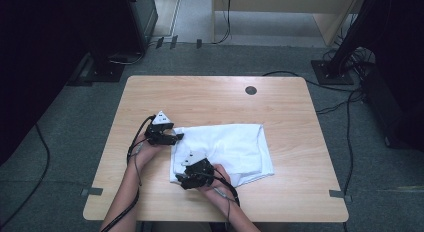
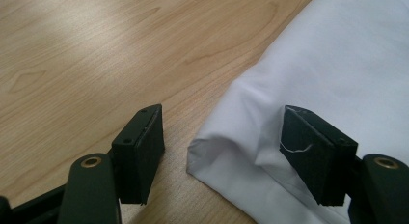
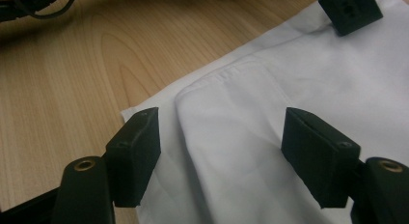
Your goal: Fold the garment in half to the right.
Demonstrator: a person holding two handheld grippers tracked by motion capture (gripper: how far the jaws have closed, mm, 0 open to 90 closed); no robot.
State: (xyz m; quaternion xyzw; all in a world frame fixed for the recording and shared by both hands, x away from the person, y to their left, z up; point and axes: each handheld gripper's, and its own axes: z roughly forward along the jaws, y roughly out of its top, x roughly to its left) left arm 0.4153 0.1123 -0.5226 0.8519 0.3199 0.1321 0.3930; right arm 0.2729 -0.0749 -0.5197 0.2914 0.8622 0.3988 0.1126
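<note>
Here both tongs [image 1: 176, 137] [image 1: 181, 181] lie low, gaping over the white cloth's [image 1: 235, 147] left edge.

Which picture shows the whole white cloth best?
The high view: the folded white fabric cloth lies whole on the light wooden table. The left gripper view shows one corner; the right gripper view shows a folded edge.

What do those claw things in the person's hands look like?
Each is black. The left gripper and right gripper both carry a pale grey three-cornered plate on top, and a dark cable trails back along each bare forearm. Up close, the jaws end in flat black pads with small screws and brass-coloured pivots.
</note>
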